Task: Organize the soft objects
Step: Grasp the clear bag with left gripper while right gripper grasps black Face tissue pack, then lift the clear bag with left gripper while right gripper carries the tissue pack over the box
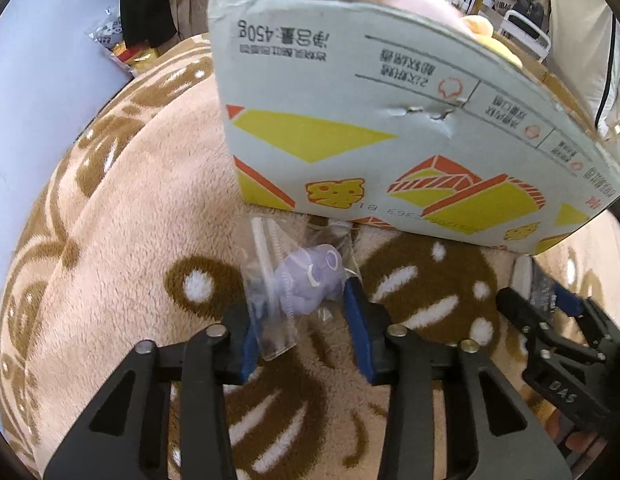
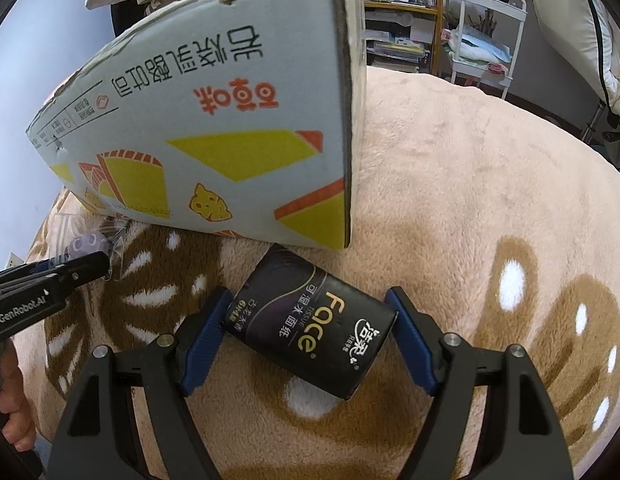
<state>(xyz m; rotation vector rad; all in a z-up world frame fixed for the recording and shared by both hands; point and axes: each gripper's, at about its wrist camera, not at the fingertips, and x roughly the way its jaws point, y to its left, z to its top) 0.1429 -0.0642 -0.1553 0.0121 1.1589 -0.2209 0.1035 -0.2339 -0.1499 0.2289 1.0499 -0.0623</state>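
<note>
While both grippers sit spread, right gripper should clench black tissue pack squarely, left gripper the clear-bagged lilac plush toy.

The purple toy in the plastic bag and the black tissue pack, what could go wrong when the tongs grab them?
1. The left tongs straddle the purple toy inside its clear bag; the slippery plastic might slide out, or only the bag gets pinched.
2. The right tongs sit around the black tissue pack, which lies slanted, so it may twist when squeezed.
3. Both lie right by the cardboard box; lifting could bump its wall.
</note>
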